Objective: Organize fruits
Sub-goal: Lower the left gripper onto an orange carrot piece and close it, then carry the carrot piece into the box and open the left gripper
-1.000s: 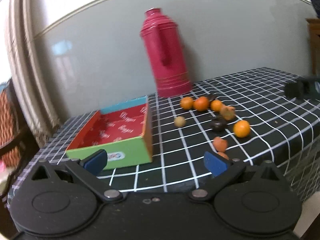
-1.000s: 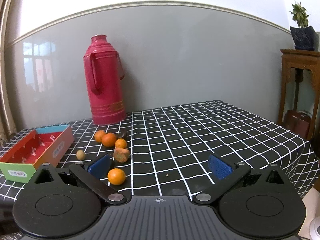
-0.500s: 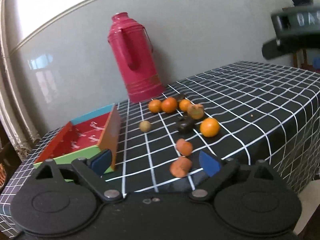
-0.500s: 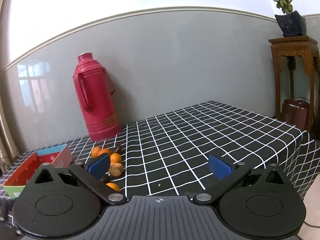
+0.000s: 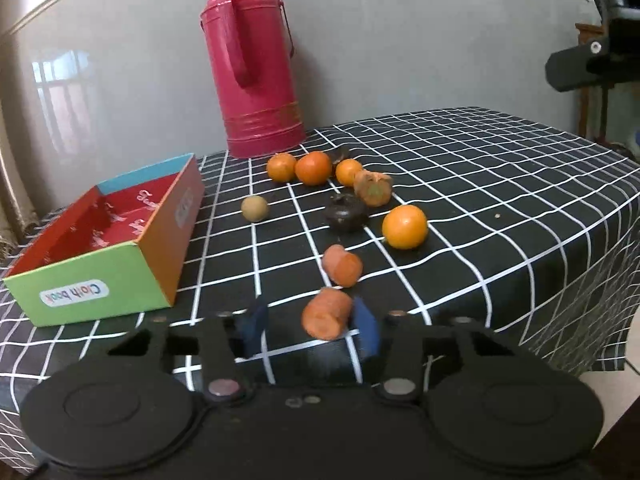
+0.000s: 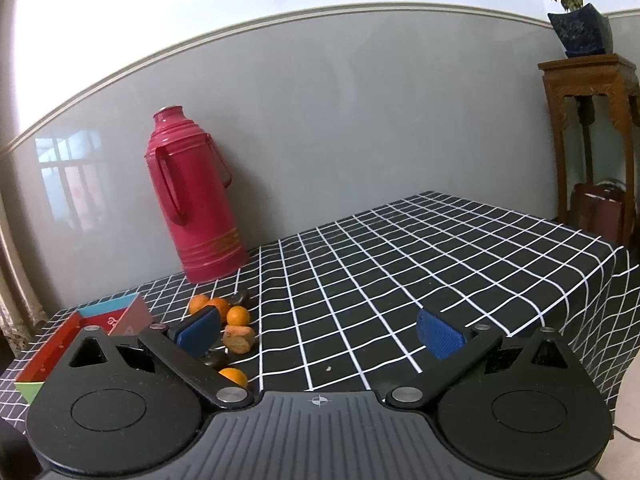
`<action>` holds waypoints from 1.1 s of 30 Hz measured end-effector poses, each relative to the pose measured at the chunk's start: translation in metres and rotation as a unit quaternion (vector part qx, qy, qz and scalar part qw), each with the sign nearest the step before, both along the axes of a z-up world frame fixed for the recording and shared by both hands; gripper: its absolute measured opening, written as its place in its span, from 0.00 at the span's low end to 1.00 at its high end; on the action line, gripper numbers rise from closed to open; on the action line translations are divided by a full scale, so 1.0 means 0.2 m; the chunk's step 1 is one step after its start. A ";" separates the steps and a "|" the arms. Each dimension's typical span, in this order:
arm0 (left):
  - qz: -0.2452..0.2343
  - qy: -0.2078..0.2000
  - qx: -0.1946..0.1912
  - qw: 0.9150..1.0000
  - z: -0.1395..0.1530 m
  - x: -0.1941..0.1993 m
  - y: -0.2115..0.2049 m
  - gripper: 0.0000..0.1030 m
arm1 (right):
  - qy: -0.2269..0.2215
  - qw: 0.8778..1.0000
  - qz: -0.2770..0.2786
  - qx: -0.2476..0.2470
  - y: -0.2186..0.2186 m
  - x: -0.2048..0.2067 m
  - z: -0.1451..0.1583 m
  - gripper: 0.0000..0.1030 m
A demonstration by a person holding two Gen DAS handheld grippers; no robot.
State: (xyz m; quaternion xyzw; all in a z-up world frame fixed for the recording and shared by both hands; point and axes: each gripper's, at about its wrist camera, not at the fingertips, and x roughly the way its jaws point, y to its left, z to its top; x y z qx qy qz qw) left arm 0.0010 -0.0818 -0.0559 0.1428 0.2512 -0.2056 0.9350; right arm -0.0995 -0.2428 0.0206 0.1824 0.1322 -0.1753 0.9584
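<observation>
Near the table's front edge lies an orange carrot piece, between the closing jaws of my left gripper. The right pad touches it; the left pad stands a gap away. A second carrot piece lies just beyond. Farther back sit a large orange, a dark round fruit, a brownish-orange fruit, three small oranges and a small tan fruit. A colourful open box stands at the left, holding nothing. My right gripper hangs open above the table, holding nothing.
A tall red thermos stands against the grey wall behind the fruit. The checked tablecloth drops off at the front and right edges. A wooden stand with a potted plant is at the far right.
My left gripper has come forward and down to the nearest carrot piece, and its jaws have narrowed around it. The right gripper's view has tilted and shifted slightly.
</observation>
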 end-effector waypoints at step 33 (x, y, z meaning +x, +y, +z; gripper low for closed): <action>0.274 0.013 0.003 0.962 0.22 0.72 0.58 0.15 | 0.055 0.996 0.069 -0.020 0.21 0.24 -0.08 1.00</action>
